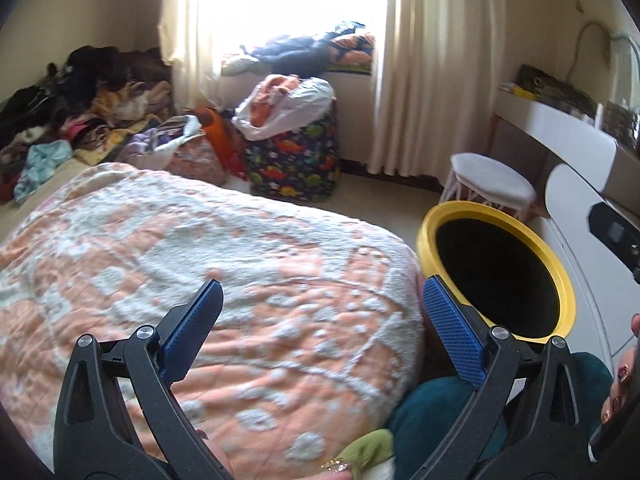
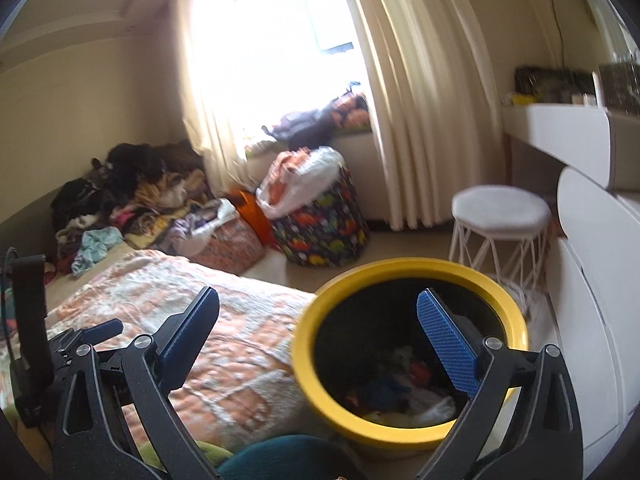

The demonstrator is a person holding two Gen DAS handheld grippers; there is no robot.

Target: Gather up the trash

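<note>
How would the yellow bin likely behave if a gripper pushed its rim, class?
The bin would probably slide or tip rather than flex: its thick rim looks rigid. It seems light, holding only loose trash. Its round wall may roll if toppled.

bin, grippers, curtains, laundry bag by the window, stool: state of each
yellow bin: upright, no lid, rubbish at the bottom
left gripper: open, holding nothing
right gripper: open, holding nothing
curtains: parted, window uncovered
dinosaur laundry bag: upright, overfilled
white stool: upright, nothing on it
</note>
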